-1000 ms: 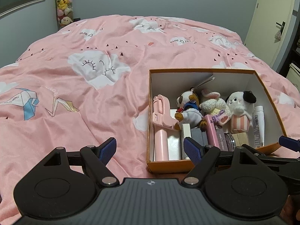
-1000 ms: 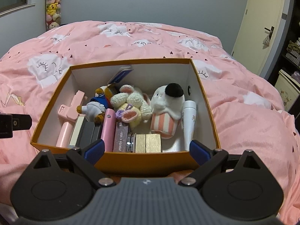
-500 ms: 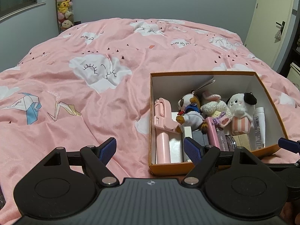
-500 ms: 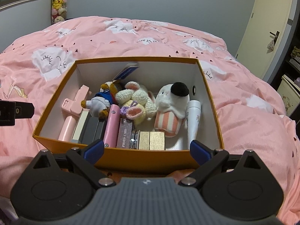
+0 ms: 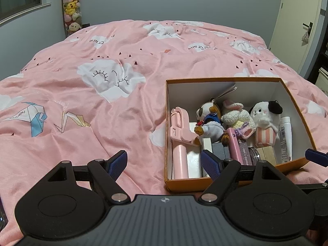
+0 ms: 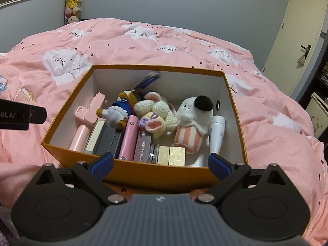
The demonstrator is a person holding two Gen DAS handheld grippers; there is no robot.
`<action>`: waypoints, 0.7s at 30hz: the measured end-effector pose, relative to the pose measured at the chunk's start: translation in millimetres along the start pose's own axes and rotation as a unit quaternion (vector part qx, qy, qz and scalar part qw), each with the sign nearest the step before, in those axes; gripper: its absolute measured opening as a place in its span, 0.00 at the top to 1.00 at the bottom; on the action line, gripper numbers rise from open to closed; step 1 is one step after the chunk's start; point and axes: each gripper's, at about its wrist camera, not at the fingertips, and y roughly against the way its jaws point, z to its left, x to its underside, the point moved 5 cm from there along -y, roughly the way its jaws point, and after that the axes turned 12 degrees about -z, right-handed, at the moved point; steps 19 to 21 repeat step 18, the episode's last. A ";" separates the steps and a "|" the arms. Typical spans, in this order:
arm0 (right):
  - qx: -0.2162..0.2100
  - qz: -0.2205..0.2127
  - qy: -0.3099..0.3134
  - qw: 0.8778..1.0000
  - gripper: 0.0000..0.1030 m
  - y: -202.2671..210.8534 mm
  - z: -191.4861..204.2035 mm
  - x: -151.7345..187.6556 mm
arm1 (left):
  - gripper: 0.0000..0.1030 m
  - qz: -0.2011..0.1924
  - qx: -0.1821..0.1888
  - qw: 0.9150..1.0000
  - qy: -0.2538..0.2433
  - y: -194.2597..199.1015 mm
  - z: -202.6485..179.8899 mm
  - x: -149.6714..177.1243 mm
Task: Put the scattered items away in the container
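An orange box point(image 5: 205, 185) point(image 6: 155, 176) with a white inside sits on the pink bedspread. It holds several items: a pink selfie stick point(image 6: 82, 130), a duck plush point(image 6: 116, 113), a crocheted bunny point(image 6: 155, 112), a white plush with a black ear point(image 6: 192, 119), a white tube point(image 6: 216, 135), a pink case point(image 6: 128, 140) and small boxes. My left gripper point(image 5: 164, 164) hovers open and empty, left of the box's near corner. My right gripper point(image 6: 161, 165) stands open and empty just before the box's front wall. A right fingertip point(image 5: 315, 157) shows in the left wrist view.
The pink bedspread point(image 5: 102, 94) with cloud and paper-crane prints stretches left and behind the box. A column of plush toys point(image 5: 71, 6) hangs on the far wall. A door point(image 6: 303, 26) stands at the right.
Both grippers have risen and drawn back a little from the box, so it sits lower and smaller in both views. Jaws stay open.
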 end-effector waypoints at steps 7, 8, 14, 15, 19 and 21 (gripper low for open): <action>0.001 0.002 -0.002 1.000 0.03 -0.5 -1.0 0.5 | 0.10 0.000 -0.001 1.000 0.000 -0.3 -0.9 0.9; 0.001 0.002 -0.002 1.000 0.03 -0.5 -1.0 0.6 | 0.10 0.001 -0.001 1.000 0.000 -0.2 -0.8 0.9; 0.001 0.004 -0.004 1.000 0.03 -1.4 -0.8 1.2 | 0.10 0.000 -0.001 1.000 -0.001 -0.2 -1.5 1.0; 0.001 0.004 -0.004 1.000 0.03 -1.5 -0.7 1.6 | 0.10 0.000 0.000 1.000 -0.001 -0.4 -1.6 0.9; 0.001 0.005 -0.005 1.000 0.03 -1.9 -0.5 2.3 | 0.10 0.000 0.000 1.000 -0.003 -1.3 -1.7 2.0; 0.001 0.005 -0.005 1.000 0.03 -1.9 -0.5 2.3 | 0.10 0.000 0.000 1.000 -0.003 -1.3 -1.7 2.0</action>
